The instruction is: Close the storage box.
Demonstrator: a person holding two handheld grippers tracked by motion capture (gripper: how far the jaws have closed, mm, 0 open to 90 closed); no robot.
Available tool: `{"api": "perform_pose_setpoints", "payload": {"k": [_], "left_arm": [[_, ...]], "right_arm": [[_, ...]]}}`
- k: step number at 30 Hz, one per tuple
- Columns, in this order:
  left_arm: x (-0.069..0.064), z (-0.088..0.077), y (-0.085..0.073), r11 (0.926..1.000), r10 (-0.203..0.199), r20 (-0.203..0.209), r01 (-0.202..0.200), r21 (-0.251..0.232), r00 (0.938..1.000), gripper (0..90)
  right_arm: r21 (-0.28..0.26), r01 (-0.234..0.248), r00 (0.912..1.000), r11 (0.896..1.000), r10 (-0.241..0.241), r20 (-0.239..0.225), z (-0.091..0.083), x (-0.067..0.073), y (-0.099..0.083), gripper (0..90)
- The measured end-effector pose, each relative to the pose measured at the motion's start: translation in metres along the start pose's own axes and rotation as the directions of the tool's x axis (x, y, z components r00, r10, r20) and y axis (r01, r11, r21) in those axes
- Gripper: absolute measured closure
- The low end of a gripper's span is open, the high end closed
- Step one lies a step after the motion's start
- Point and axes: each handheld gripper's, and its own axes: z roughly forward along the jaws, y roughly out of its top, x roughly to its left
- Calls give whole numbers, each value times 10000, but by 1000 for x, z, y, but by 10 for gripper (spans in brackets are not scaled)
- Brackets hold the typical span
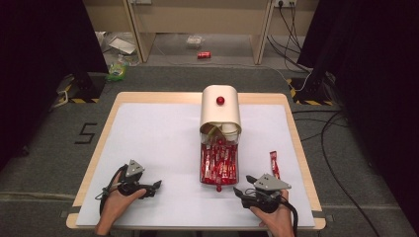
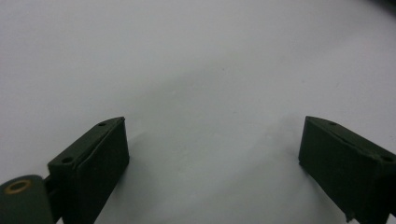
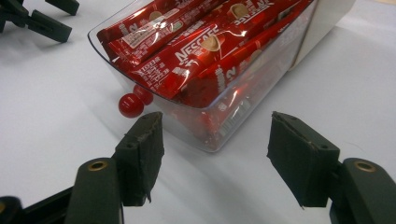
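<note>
A clear drawer point(image 1: 219, 165) full of red coffee stick packets point(image 3: 196, 51) is pulled out of a cream box point(image 1: 220, 111) that carries a red knob point(image 1: 220, 100). The drawer's own red knob point(image 3: 130, 105) faces the near side. One loose red packet point(image 1: 274, 164) lies on the mat to the right of the drawer. My right gripper point(image 3: 215, 158) is open, low on the mat just short of the drawer's near right corner. My left gripper point(image 1: 157, 186) is open at the near left, over bare mat point(image 2: 196, 70), with nothing between its jaws.
A white mat point(image 1: 163, 143) covers a wooden table point(image 1: 99, 143). Beyond the table lie grey carpet, cables point(image 1: 326, 133), a red can point(image 1: 204, 55) on the floor and plastic litter point(image 1: 118, 66). Black curtains stand at both sides.
</note>
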Motion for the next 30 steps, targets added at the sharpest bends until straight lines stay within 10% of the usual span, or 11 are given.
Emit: {"api": "perform_pose_setpoints", "payload": {"k": [16,30], "left_arm": [[0,0,0,10000,1,1,-1,4,10000,77],[0,0,0,10000,-1,3,1,0,10000,77]], "right_arm": [[383,277,9995,9989,-281,108,14,-2,3,373],[-298,103,9999,9995,-99,111,19,-6,10,391]]}}
